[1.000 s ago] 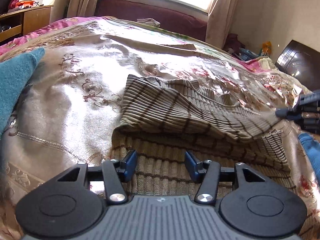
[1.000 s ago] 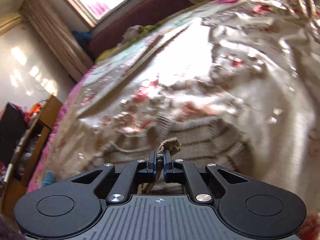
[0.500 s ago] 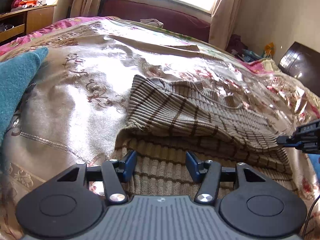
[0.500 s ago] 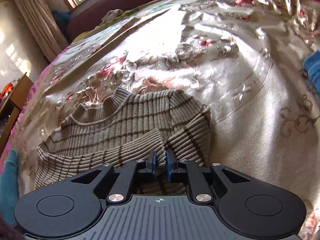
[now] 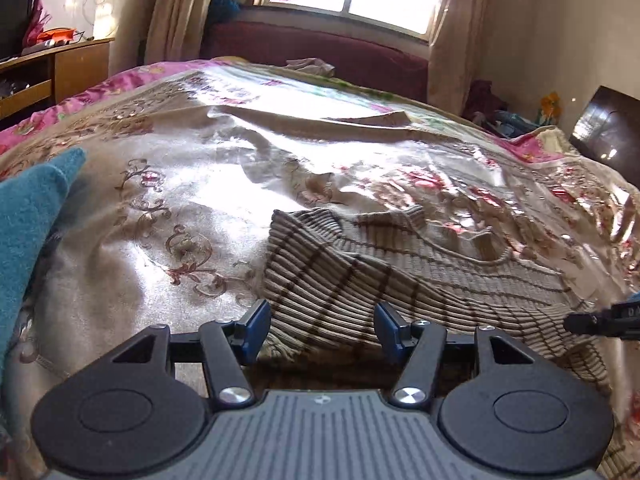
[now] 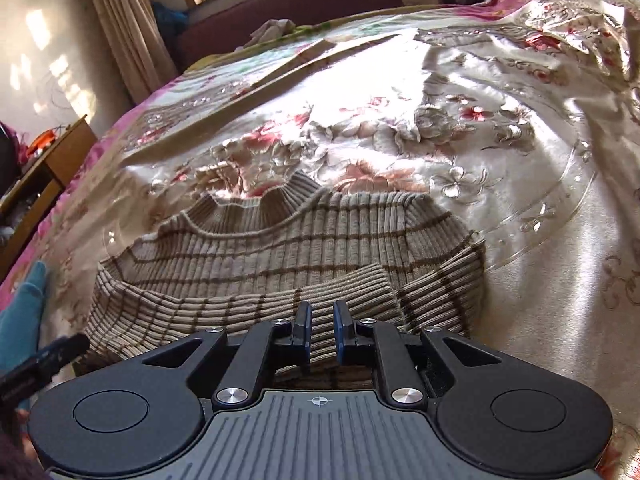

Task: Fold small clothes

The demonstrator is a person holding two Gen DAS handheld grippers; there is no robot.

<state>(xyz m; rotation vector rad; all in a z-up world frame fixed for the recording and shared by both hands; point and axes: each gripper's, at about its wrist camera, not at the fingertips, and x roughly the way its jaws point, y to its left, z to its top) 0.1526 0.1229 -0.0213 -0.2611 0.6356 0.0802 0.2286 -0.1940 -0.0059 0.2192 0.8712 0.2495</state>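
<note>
A small beige ribbed sweater with brown stripes (image 5: 400, 264) lies on the floral bedspread, both sleeves folded in across the body; it also shows in the right wrist view (image 6: 280, 256). My left gripper (image 5: 322, 330) is open, its jaws wide apart at the sweater's near left edge, holding nothing. My right gripper (image 6: 320, 330) has its jaws a little apart over the folded right sleeve cuff (image 6: 344, 284), no cloth between them. The right gripper's tip shows at the far right of the left wrist view (image 5: 600, 322).
A teal garment (image 5: 32, 216) lies on the bed to the left; it also shows in the right wrist view (image 6: 20, 316). A wooden cabinet (image 5: 52, 76) stands at the left wall. A dark red headboard (image 5: 320, 52) and window are behind the bed.
The right gripper carried the right sleeve across the sweater, laid it down and opened slightly, letting the cuff go. The left gripper stayed open and drew back a little.
</note>
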